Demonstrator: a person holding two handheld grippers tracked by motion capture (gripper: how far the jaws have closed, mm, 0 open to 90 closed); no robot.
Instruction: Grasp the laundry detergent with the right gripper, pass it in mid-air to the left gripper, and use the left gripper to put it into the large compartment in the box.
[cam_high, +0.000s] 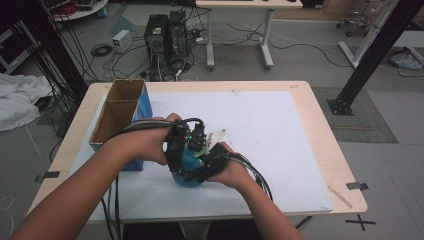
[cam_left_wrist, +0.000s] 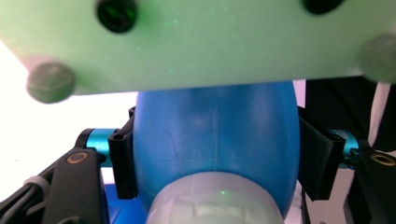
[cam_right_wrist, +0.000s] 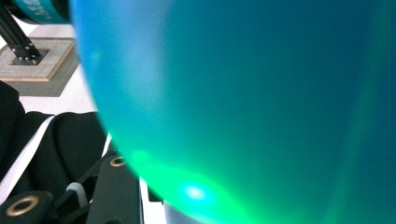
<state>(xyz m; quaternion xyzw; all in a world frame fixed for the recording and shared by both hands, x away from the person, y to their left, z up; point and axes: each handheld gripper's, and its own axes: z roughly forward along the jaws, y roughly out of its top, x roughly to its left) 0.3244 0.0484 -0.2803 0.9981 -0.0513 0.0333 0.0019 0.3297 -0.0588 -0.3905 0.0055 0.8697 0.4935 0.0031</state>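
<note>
**Q:** Bottle (cam_left_wrist: 215, 140), blue — how many, and where?

**A:** One, low over the white mat (cam_high: 260, 130) at the table's (cam_high: 320, 120) near side, between both hands. One open cardboard box (cam_high: 117, 112) stands just left.

**Q:** Grippers?

**A:** Two. Left gripper (cam_left_wrist: 217, 154): jaws pressed on the bottle's two sides above its pale cap (cam_left_wrist: 215, 200). Right gripper (cam_high: 210, 165): closed as far as it goes, hard against the bottle; its pads are hidden.
</note>
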